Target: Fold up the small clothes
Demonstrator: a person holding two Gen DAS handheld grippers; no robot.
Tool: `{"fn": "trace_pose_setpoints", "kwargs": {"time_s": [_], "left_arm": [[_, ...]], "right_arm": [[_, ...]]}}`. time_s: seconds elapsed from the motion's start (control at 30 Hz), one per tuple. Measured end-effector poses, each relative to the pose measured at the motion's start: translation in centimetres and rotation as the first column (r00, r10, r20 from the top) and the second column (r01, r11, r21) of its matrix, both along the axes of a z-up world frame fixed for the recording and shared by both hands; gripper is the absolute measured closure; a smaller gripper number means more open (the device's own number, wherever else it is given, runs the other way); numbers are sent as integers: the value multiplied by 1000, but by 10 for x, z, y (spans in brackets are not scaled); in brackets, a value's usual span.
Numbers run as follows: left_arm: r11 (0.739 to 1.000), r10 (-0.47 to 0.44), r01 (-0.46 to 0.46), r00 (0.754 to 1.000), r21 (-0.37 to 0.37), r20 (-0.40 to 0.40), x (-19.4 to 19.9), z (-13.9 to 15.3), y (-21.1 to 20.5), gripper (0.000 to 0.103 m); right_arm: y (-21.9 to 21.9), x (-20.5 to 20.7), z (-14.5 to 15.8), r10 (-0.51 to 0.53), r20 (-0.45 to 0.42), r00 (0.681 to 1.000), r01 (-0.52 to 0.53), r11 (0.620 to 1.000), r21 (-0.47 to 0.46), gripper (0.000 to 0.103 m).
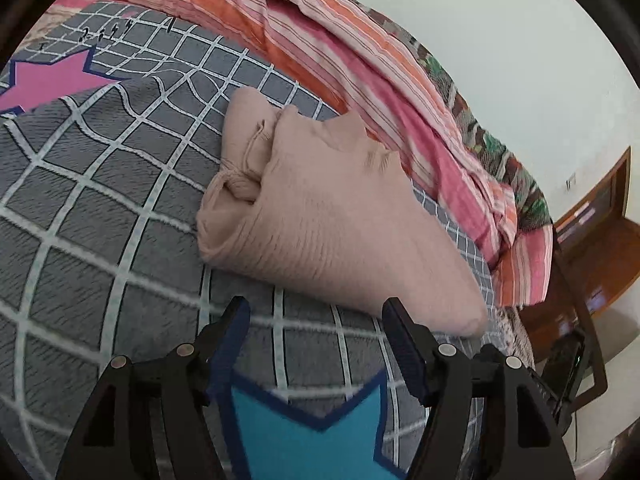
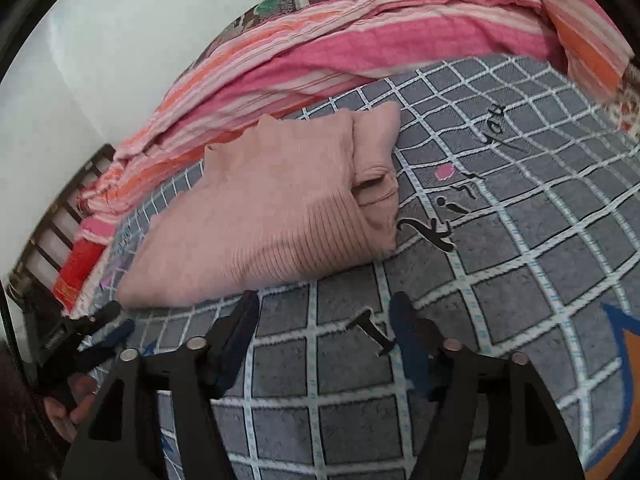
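Both grippers, left (image 1: pixel 316 316) & right (image 2: pixel 324 312), gape empty near folded sweater (image 1: pixel 320 216) (underside hidden).

Folded sweater (image 1: pixel 320 216) lies on the blanket (image 1: pixel 100 220), near its far edge. Striped bedding (image 1: pixel 360 68) is bunched just behind it. Both grippers, left (image 1: pixel 316 312) and right (image 2: pixel 324 308), hover before the sweater.

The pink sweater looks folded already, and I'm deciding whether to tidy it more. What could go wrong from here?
1. The pink sweater has a loose bunched end with a dangling edge; pinching there could pull the fold open.
2. Both tongs, left and right, are open just above the grid blanket, so closing low may grab the blanket along with the sweater.
3. The striped bedding lies right behind it, so pushing could jam the sweater against it.
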State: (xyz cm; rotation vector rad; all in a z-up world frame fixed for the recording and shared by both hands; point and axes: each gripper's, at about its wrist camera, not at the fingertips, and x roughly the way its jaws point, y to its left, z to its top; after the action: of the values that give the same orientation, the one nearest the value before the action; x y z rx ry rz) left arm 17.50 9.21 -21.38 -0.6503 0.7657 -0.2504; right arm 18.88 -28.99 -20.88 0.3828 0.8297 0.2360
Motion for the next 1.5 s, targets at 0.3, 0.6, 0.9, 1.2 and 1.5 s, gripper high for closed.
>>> {"fn": "trace_pose_setpoints", "kwargs": {"time_s": [0.3,0.6,0.9,1.2,1.5], "left_arm": [[999,35,-33,998,-38,56,25,-1,3,38],[993,99,-96,995,-65,33,42,-7,13,70],[991,124,-121,990,-54,65,32,4,15,94],[996,85,-86,991,5,101,-35,12,13,94],[998,3,-6,998,63,58,-102,8,3,90]], "right_arm": [[4,33,-7,-53,-22,998,54,996,65,35],[0,61,-12,-113,-57,992,118,988,103,47],[1,49,-6,-69,11,998,67,988,136,95],[-10,-14,3,-48,17,999,44,983,179,95],[-17,-86,20,-2,2,1000,2,998,55,92]]}}
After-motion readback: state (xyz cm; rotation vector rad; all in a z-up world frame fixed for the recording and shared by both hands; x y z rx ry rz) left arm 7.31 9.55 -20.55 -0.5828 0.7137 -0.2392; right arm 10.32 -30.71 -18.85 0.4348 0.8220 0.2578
